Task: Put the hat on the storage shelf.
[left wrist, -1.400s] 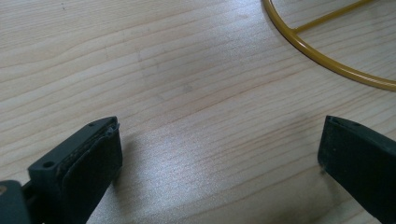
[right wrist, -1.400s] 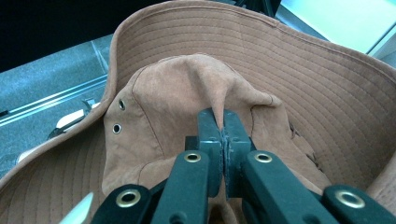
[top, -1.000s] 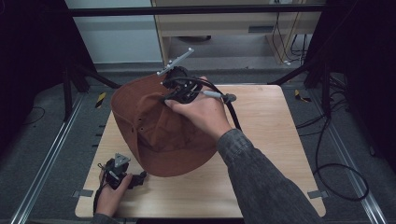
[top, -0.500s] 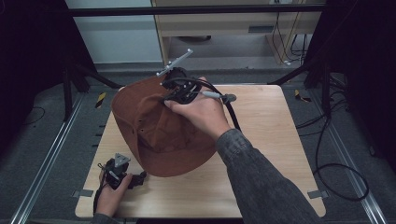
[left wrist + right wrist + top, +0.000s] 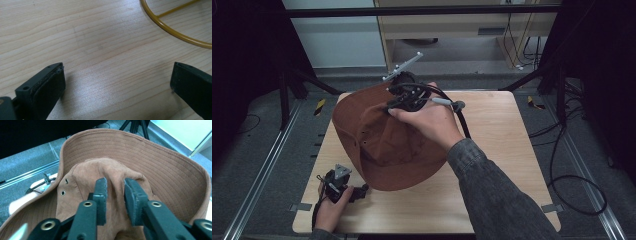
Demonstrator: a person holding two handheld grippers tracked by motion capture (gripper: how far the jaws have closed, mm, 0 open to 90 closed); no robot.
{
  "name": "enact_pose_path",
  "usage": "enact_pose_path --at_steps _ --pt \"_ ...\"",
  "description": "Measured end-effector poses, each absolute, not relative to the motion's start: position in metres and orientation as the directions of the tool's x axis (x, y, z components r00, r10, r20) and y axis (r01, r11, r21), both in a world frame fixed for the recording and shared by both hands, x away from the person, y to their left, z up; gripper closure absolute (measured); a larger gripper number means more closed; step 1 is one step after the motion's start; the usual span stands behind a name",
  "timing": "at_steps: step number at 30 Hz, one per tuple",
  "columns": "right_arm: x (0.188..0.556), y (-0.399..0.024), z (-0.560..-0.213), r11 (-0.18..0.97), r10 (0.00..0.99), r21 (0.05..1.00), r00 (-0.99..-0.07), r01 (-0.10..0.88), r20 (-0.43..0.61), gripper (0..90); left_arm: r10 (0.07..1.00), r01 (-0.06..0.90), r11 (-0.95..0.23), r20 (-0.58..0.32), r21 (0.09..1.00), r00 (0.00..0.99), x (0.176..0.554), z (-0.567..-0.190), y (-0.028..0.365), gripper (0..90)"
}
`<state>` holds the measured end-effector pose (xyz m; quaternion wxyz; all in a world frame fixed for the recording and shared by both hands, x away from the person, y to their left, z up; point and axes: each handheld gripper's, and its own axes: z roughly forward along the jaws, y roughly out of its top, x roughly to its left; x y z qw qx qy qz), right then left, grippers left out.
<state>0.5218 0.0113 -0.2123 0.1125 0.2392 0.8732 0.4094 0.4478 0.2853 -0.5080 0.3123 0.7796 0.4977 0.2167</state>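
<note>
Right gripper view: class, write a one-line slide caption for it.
The right gripper pinches a fold of the brown hat's crown, brim curling up behind.

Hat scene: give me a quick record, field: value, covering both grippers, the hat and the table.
object: brown brimmed hat
hat state: crown pinched into a fold, brim flopped up around it
right gripper: shut on the hat's crown fabric
left gripper: open, nothing between its jaws, low over the table near the front left corner
table: light wood
other: yellow wire ring lying on the wood ahead of the left gripper
</note>
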Motion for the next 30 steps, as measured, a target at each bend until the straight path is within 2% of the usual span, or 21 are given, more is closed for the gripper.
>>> enact_pose_path --at_steps 11,22,30 --pt "0.511 -0.002 -0.205 0.543 0.518 0.779 -0.855 0.313 -0.017 54.3 0.911 0.642 -0.311 0.027 0.701 0.412 0.448 -0.508 0.285 0.0" --pt "0.507 -0.033 -0.199 0.523 0.55 0.794 -0.834 0.311 -0.036 47.7 0.911 0.641 -0.312 0.028 0.701 0.412 0.448 -0.508 0.285 0.0" --pt "0.505 -0.057 -0.203 0.481 0.588 0.814 -0.809 0.326 -0.023 37.0 0.91 0.641 -0.314 0.029 0.7 0.414 0.448 -0.508 0.285 0.0"
